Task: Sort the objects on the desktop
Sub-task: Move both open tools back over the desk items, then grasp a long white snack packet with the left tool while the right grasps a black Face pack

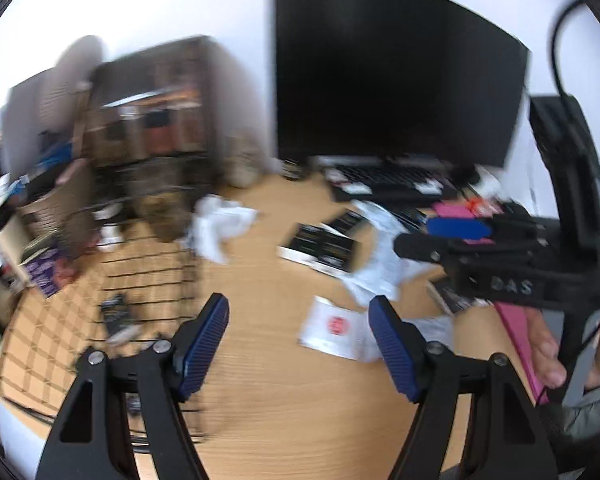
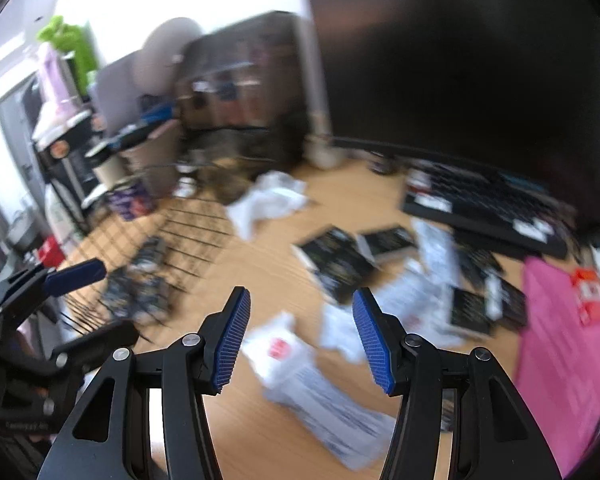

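Note:
Both views are motion-blurred. My left gripper [image 1: 298, 304] is open and empty above the wooden desk [image 1: 284, 392]. A white packet with a red mark [image 1: 334, 330] lies just beyond its right finger. A black booklet [image 1: 320, 246] lies further back. My right gripper [image 2: 302, 300] is open and empty over the same white packet [image 2: 278, 346]. It shows in the left wrist view [image 1: 440, 236] at the right. Black booklets [image 2: 338, 262] and white plastic wrappers [image 2: 432, 248] lie scattered ahead. A pink sheet [image 2: 560, 344] lies at the right.
A black wire basket [image 1: 148, 280] holding small dark items stands at the left. A crumpled white bag [image 1: 220, 226] lies beside it. A dark monitor [image 1: 392, 80] and a black keyboard [image 1: 388, 182] stand at the back. Cluttered shelves [image 1: 152, 104] fill the far left.

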`<act>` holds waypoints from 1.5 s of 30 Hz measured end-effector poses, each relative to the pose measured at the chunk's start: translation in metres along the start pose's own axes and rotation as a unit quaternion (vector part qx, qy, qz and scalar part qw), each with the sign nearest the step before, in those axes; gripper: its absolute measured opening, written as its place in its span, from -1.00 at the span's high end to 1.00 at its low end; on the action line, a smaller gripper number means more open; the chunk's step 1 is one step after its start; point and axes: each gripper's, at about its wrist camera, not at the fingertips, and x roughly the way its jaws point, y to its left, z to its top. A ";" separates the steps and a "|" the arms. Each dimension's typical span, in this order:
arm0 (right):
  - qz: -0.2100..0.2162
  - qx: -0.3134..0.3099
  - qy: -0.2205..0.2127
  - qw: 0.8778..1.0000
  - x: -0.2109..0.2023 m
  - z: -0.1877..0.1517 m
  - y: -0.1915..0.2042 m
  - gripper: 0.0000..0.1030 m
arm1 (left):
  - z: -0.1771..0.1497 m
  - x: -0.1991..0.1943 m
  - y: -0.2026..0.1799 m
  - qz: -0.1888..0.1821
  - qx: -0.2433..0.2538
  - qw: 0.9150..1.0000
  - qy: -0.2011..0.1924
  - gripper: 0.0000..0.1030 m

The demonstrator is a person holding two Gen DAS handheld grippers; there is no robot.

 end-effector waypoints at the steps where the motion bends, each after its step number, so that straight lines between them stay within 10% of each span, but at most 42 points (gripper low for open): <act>1: -0.011 0.009 0.006 1.000 0.000 -0.005 -0.012 -0.05 | -0.002 0.007 -0.009 -0.006 0.009 1.000 0.008 -0.47; 9: -0.106 0.042 0.047 0.992 0.019 -0.037 -0.081 -0.05 | -0.026 0.067 -0.063 -0.059 0.048 0.992 0.101 -0.47; 17: -0.130 0.030 0.079 0.988 0.037 -0.058 -0.097 -0.05 | -0.043 0.102 -0.050 -0.023 0.040 0.987 0.154 -0.48; 30: -0.054 -0.098 0.126 0.986 0.052 -0.081 -0.011 -0.05 | -0.028 0.132 -0.024 0.026 0.027 0.988 0.150 -0.47; 45: -0.101 0.041 0.106 0.988 0.036 -0.063 -0.092 -0.05 | -0.029 0.124 -0.082 -0.035 0.080 0.986 0.143 -0.34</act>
